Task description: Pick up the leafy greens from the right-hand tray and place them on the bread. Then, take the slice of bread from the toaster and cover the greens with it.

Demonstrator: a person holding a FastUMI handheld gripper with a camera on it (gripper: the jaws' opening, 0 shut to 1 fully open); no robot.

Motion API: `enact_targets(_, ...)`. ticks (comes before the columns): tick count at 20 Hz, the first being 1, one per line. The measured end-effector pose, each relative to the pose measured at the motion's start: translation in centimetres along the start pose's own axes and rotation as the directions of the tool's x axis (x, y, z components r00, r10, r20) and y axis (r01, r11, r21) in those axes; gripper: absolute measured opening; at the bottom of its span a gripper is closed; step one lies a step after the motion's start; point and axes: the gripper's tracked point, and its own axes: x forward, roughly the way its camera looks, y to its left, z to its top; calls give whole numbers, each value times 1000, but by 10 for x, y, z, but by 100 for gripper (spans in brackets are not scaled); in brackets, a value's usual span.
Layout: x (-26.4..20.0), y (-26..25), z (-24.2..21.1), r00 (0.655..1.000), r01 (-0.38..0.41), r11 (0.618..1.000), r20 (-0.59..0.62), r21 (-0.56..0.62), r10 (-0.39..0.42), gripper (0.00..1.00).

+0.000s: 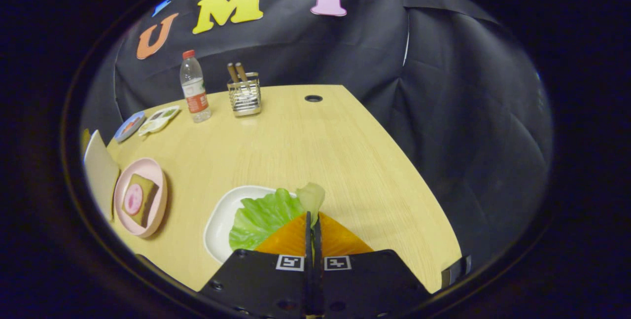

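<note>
Closest in, the gripper [312, 220] has its two fingers clenched together on the pale stem end of the leafy greens [263, 215], which spread out to the left over the white tray [222, 220]. Beneath everything runs the light wooden table [305, 146]. Left of the tray sits a pink plate [157, 200] carrying the bread [143, 195] with a round slice of something pink on top. Far beyond the fingers stand a water bottle [194, 87] and, just beside it, a wire holder [244, 96] with two wooden handles upright in it.
</note>
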Motion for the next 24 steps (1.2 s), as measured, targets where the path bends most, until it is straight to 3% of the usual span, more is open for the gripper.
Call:
enact_targets(12,-101,84,46,979,-10,993,202,-118,34,0)
enact_targets(24,-98,108,17,986,-25,993,164,-119,45,0)
